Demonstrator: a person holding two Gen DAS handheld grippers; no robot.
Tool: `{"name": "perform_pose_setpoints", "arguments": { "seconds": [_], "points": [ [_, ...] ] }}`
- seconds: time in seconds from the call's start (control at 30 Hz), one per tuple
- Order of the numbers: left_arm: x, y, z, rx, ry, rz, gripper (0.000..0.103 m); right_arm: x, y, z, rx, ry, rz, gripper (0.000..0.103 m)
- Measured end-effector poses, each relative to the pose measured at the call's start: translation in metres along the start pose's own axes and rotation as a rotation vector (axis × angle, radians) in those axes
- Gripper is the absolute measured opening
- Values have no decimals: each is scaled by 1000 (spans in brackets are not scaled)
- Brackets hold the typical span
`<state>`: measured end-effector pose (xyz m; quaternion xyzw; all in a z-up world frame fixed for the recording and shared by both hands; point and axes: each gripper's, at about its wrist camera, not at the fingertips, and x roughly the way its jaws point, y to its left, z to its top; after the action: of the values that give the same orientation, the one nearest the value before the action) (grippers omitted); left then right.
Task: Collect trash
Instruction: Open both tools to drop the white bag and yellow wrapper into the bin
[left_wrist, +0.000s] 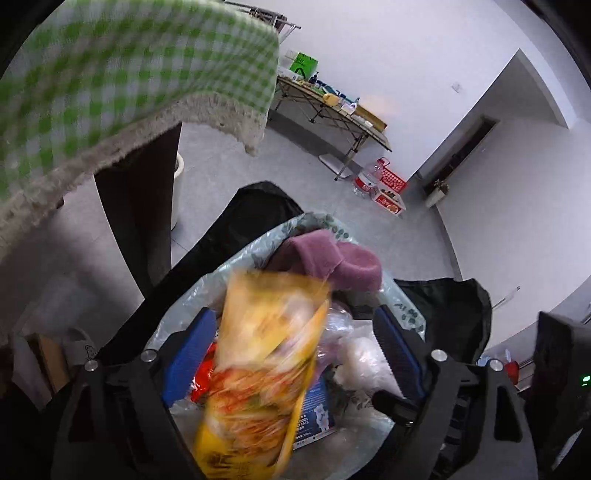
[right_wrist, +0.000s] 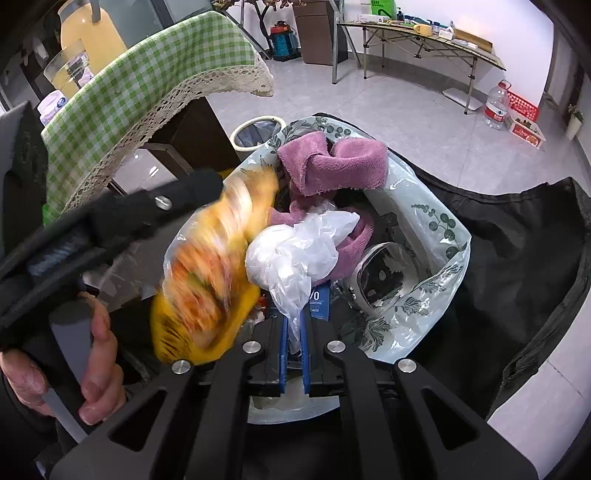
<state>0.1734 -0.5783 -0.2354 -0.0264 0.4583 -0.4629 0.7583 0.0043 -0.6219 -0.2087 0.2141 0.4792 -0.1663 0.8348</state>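
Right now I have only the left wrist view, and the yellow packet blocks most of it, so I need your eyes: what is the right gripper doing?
Observer: The right gripper has its fingers closed on a tail of the white plastic bag.
Operator: Anything hard in the trash bag?
Observer: Yes, a shiny round container lies against the wall of the leaf-print trash bag, right of the white bag.
Operator: Does the yellow packet touch the left fingers?
Observer: Contact I cannot tell; the yellow packet is blurred, its top end beside one finger of the left gripper.
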Motion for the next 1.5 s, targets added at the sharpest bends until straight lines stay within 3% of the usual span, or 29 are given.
{"name": "perform_pose_setpoints", "arguments": {
  "seconds": [0.17, 0.27, 0.4, 0.53, 0.63, 0.67, 0.77, 1.2, 1.47, 1.5],
  "points": [
    [-35, -11, 4, 24, -46, 4, 85, 1, 3, -3, -4, 11, 12, 6],
    [-49, -12, 4, 83, -46, 55, 86, 3, 7, -2, -9, 20, 27, 6],
    [-67, 0, -8, 90, -24, 99, 86, 10, 16, 0, -20, 47, 67, 6],
    [-89, 18, -17, 55, -30, 138, 86, 8, 34, 1, -28, 68, 198, 6],
    [-106, 30, -22, 23, -52, 160, 86, 15, 48, 1, -32, 96, 236, 8],
    [-110, 33, -23, 14, -54, 162, 86, 20, 51, 2, -31, 106, 232, 14],
    [-118, 38, -24, 8, -60, 159, 86, 33, 54, 5, -4, 137, 165, 46],
    [-157, 45, -29, 34, -117, 197, 86, 1, 35, 15, 45, 49, 30, 46],
    [-194, 59, -27, 4, -165, 200, 86, -12, 53, 20, 10, 20, 31, 46],
    [-197, 61, -26, -18, -162, 174, 86, -14, 58, 22, 1, 15, 31, 46]
  ]
}}
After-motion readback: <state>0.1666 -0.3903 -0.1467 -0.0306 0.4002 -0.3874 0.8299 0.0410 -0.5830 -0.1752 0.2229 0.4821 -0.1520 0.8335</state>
